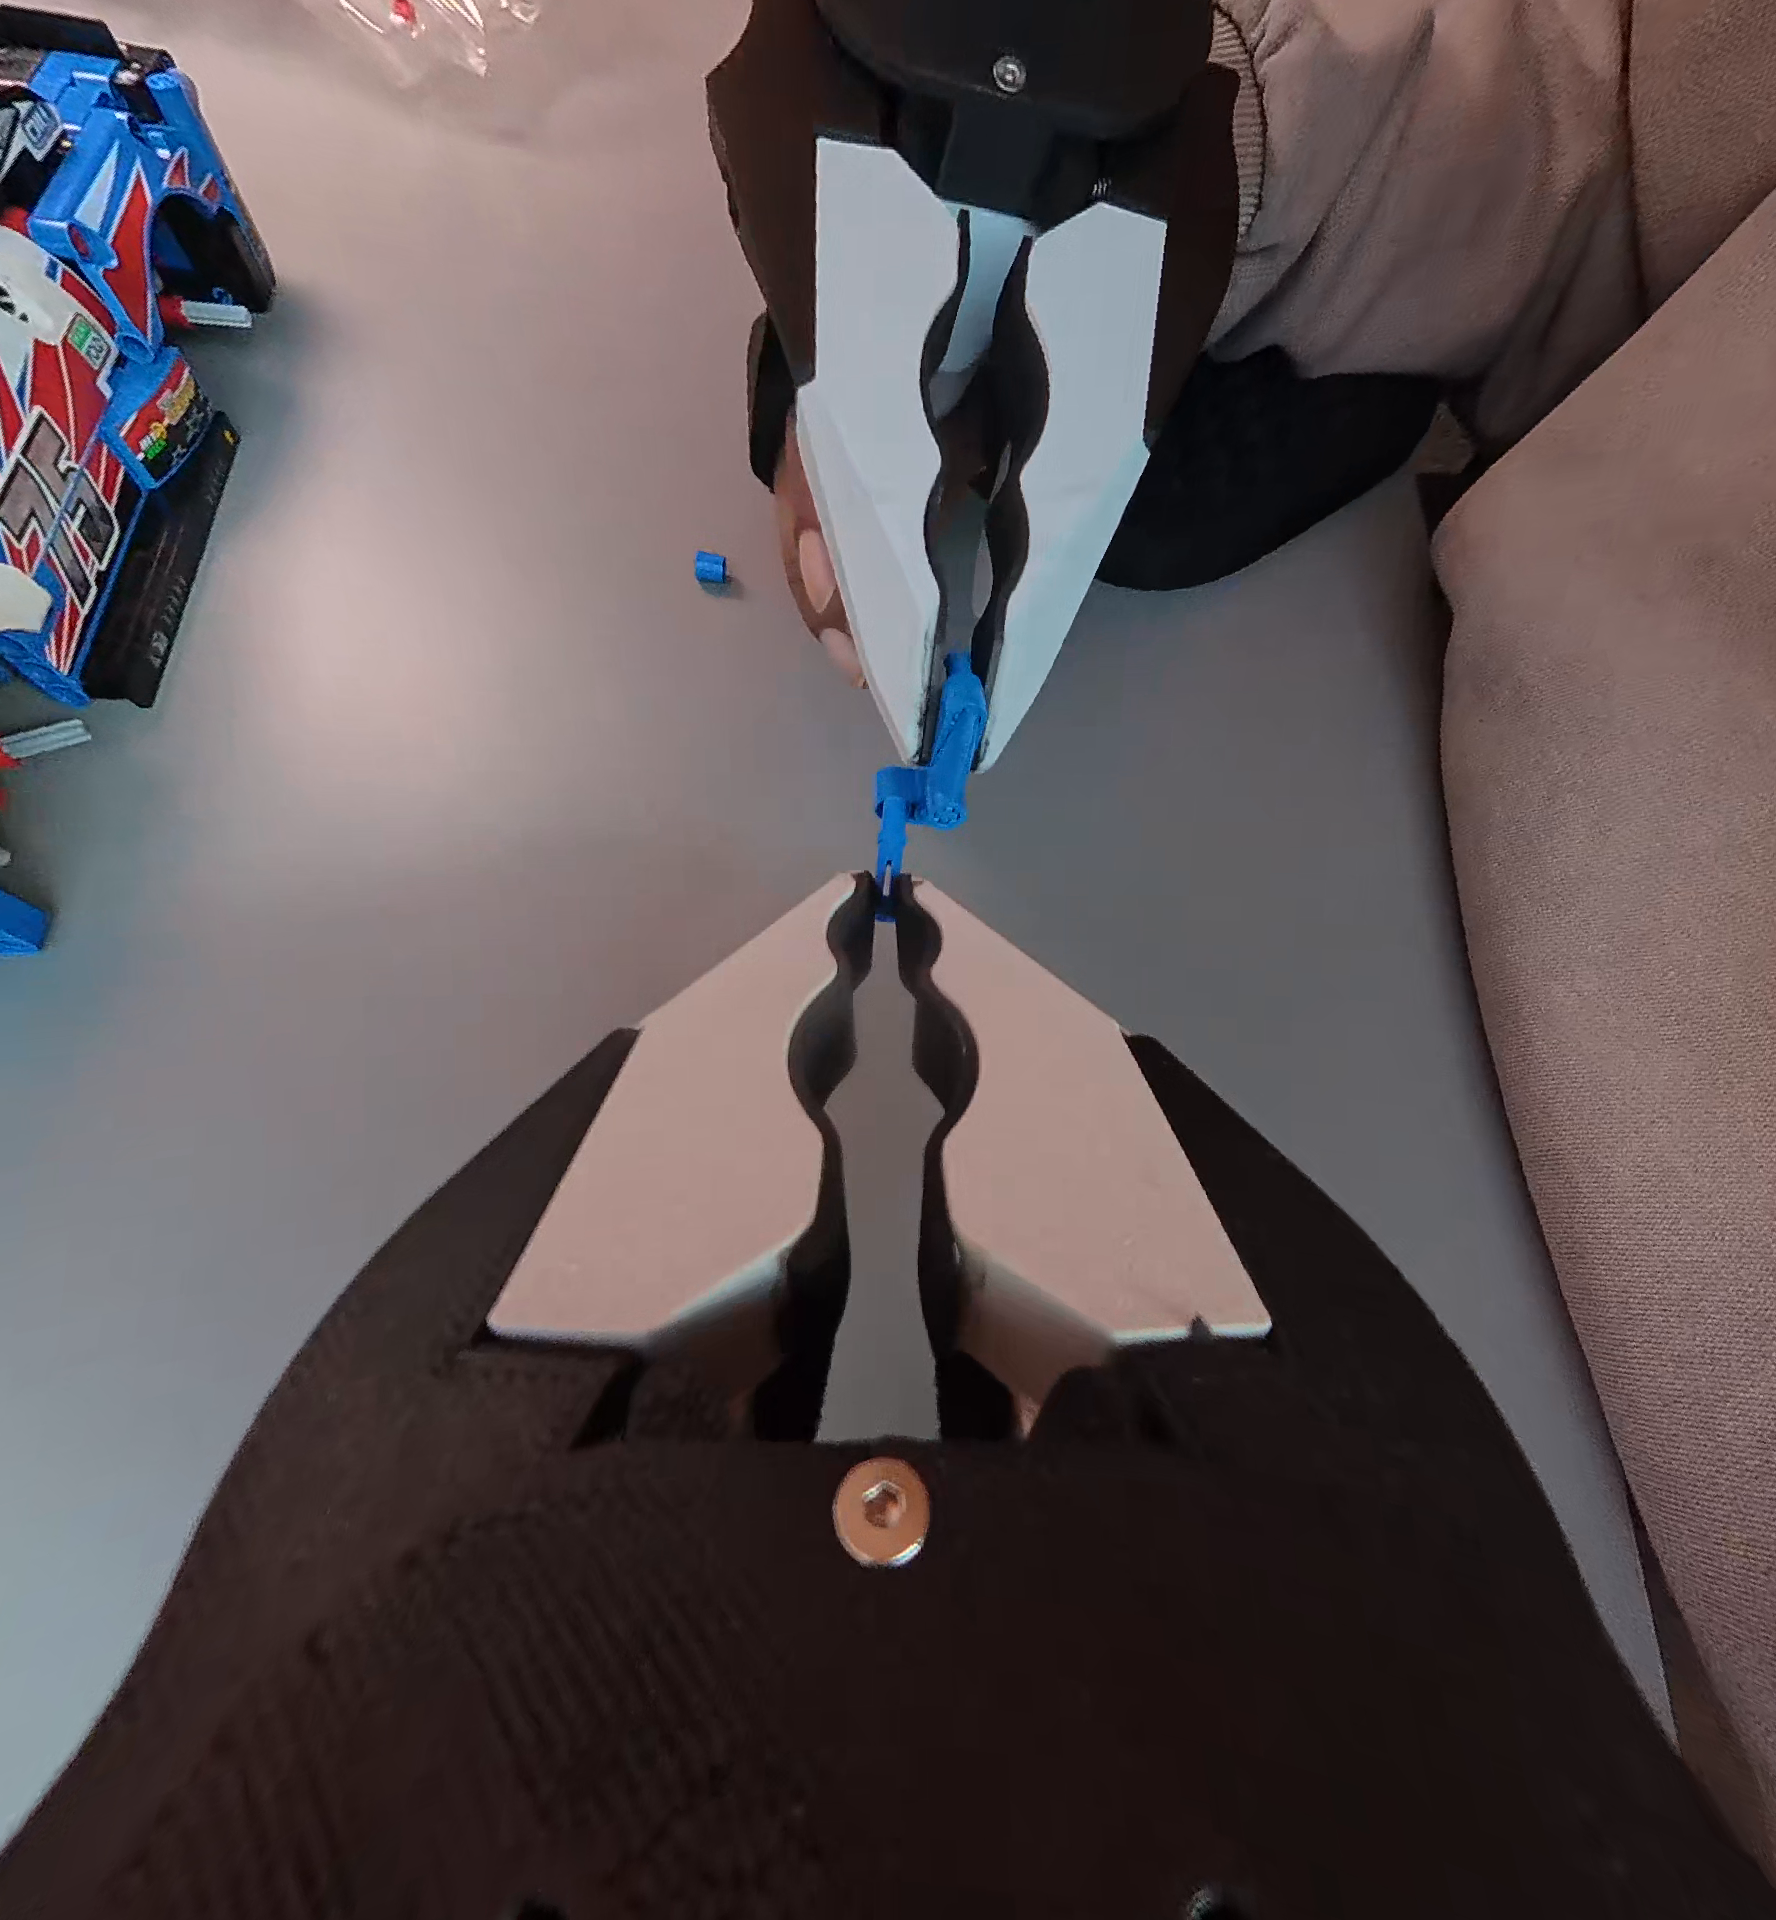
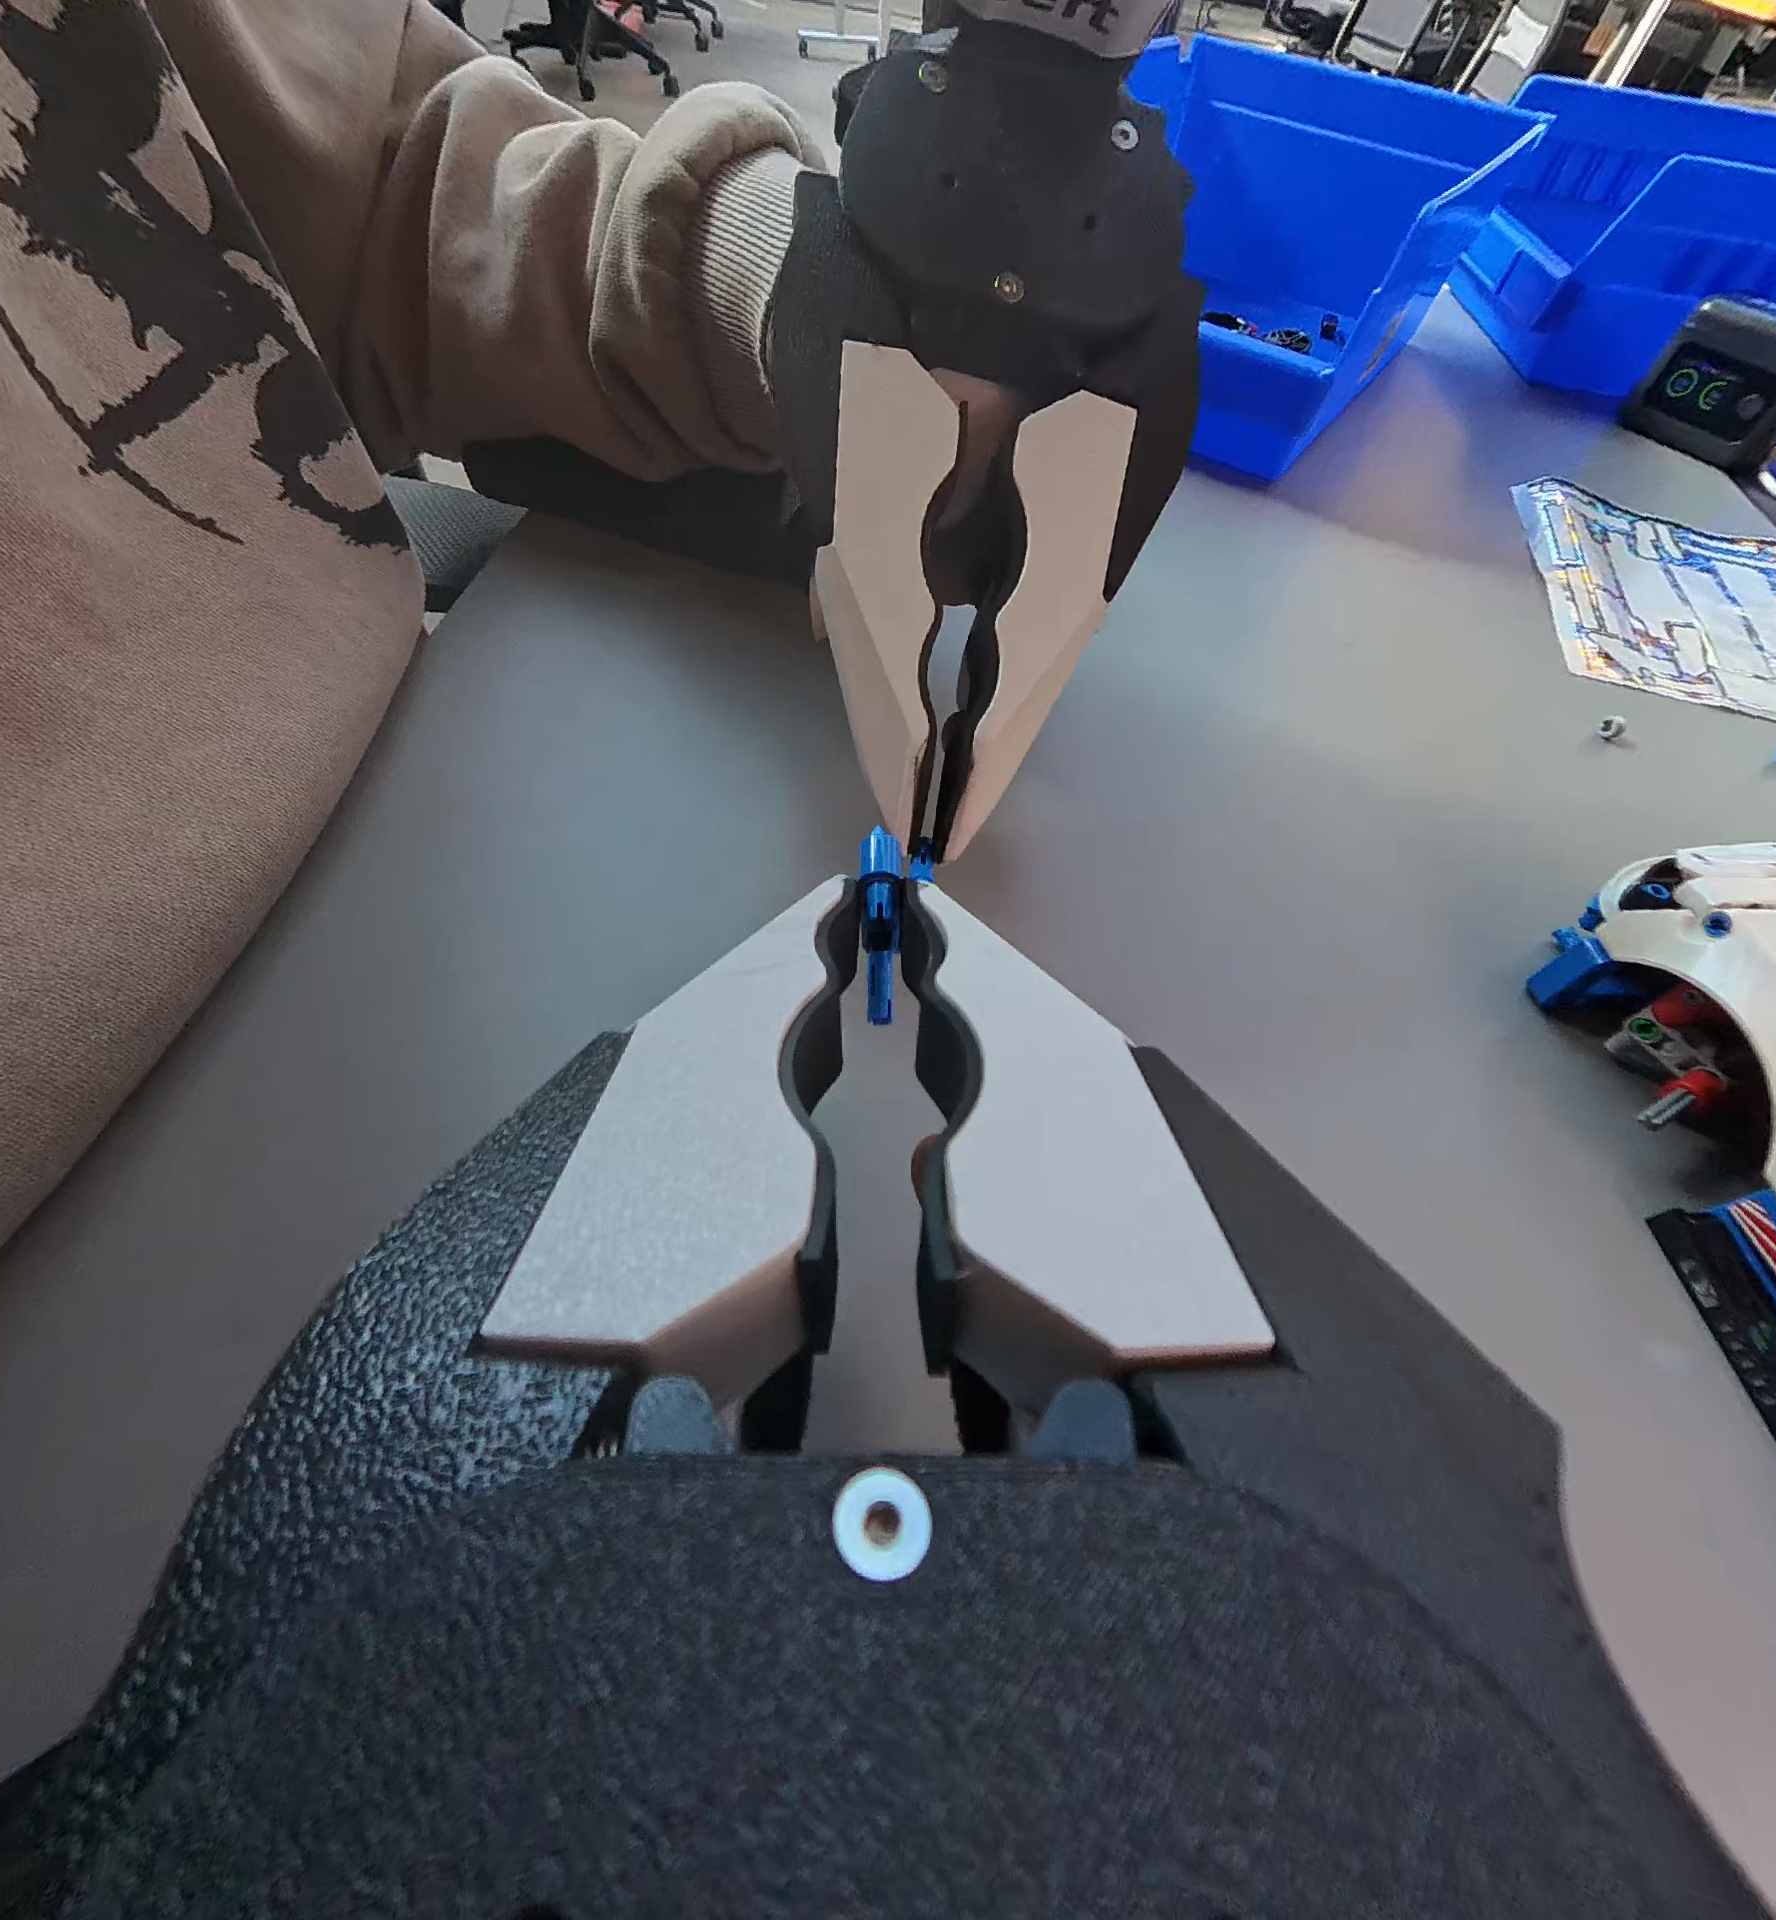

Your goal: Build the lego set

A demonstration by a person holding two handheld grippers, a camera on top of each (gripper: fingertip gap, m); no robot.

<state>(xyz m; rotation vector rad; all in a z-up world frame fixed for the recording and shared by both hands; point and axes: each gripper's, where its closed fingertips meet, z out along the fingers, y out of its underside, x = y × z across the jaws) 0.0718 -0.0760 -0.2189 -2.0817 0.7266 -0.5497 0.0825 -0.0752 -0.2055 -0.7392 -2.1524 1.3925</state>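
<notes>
Left wrist view has my left tool pointing straight ahead over the grey worktop, its tips pressed onto the end of a thin blue pin. Facing it from the far side, my right tool comes down tip to tip, fingers squeezed on a blue connector that sticks out below them; the pin runs into that connector's side lug. Both pieces hang in the air between the two tools, above the worktop. A hand wraps the right tool's handle, fingertips showing at its left edge, with a tan sleeve behind.

Right wrist view gives the mirror picture: the right tool is nipped onto the connector, which lies lengthwise in the gap, and the left tool slants down from above, tips together on the pin. A sleeve reaches to its handle.

To the side, the half-built car in white, blue and red rests on the worktop, well apart from the tools. A loose blue piece lies near the right tool. Blue bins and a sticker sheet sit farther back.
</notes>
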